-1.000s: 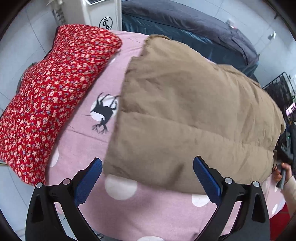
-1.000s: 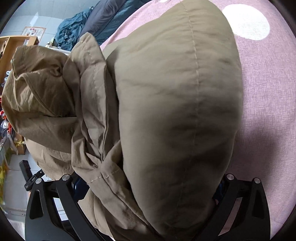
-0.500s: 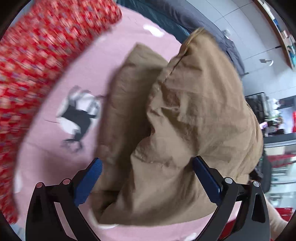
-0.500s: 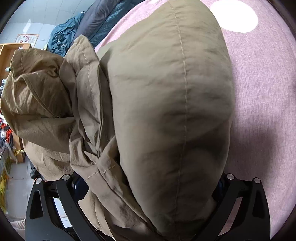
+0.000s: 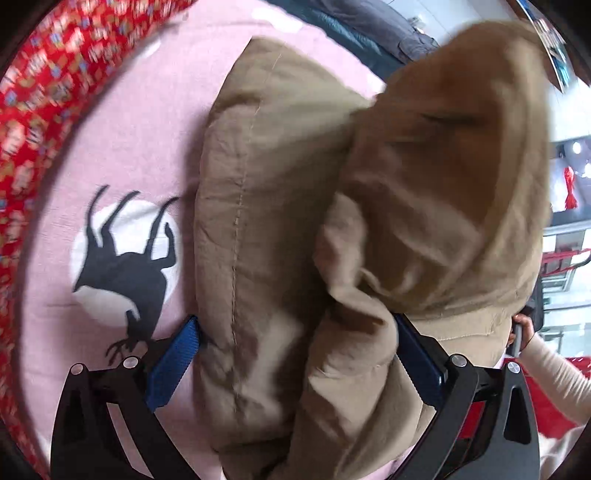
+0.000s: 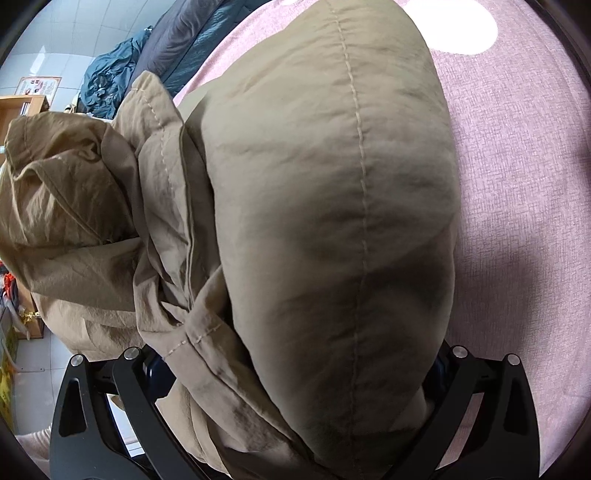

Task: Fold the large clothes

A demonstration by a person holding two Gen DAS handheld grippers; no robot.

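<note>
A tan padded jacket [image 5: 266, 206] lies bunched on a pink bed sheet [image 5: 129, 122]. Its hood and upper part [image 5: 454, 177] are raised on the right. My left gripper [image 5: 291, 350] stands open around the jacket's thick near edge, which fills the gap between its blue pads [image 5: 173, 365]. In the right wrist view the same jacket [image 6: 332, 206] fills the frame. My right gripper [image 6: 295, 365] has the jacket bulging through between its fingers. Its pads are almost hidden, so its grip is unclear.
A red floral pillow [image 5: 33, 99] lies along the left of the bed. The sheet has a black deer print [image 5: 125, 266] and white dots [image 6: 461, 26]. Dark bedding [image 6: 177, 40] lies at the far end. A person's sleeve [image 5: 550, 380] shows at right.
The jacket lay flat a second ago; now its right part is lifted and folded up. My left gripper has moved in around the jacket's near edge. The right view is nearly unchanged.
</note>
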